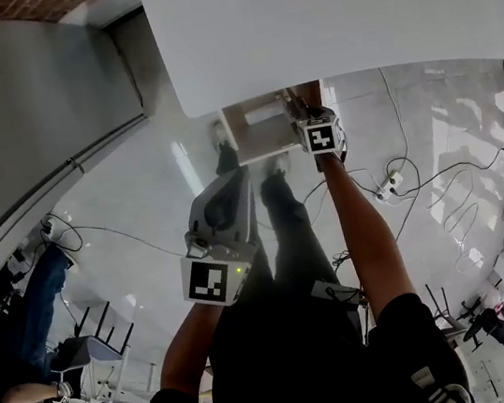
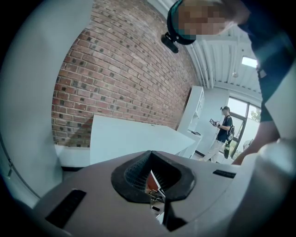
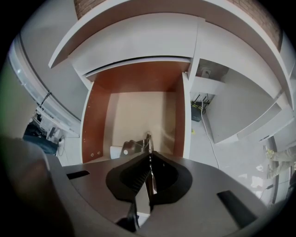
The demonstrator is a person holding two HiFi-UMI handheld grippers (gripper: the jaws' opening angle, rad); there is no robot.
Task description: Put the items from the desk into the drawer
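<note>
Pointing steeply down into the open drawer (image 3: 95,120) under the white desk (image 1: 336,12), the right gripper (image 3: 149,139) has its jaws pressed together. A small dark thing (image 3: 131,146) and a white bit (image 3: 115,152) show right at the tips, low in the drawer; whether they are pinched or lying there I cannot tell. The left gripper (image 2: 152,178), held apart from the drawer and facing a brick wall (image 2: 120,74), also has its jaws drawn together. Each marker cube (image 1: 320,136) bears a black-and-white square pattern.
</note>
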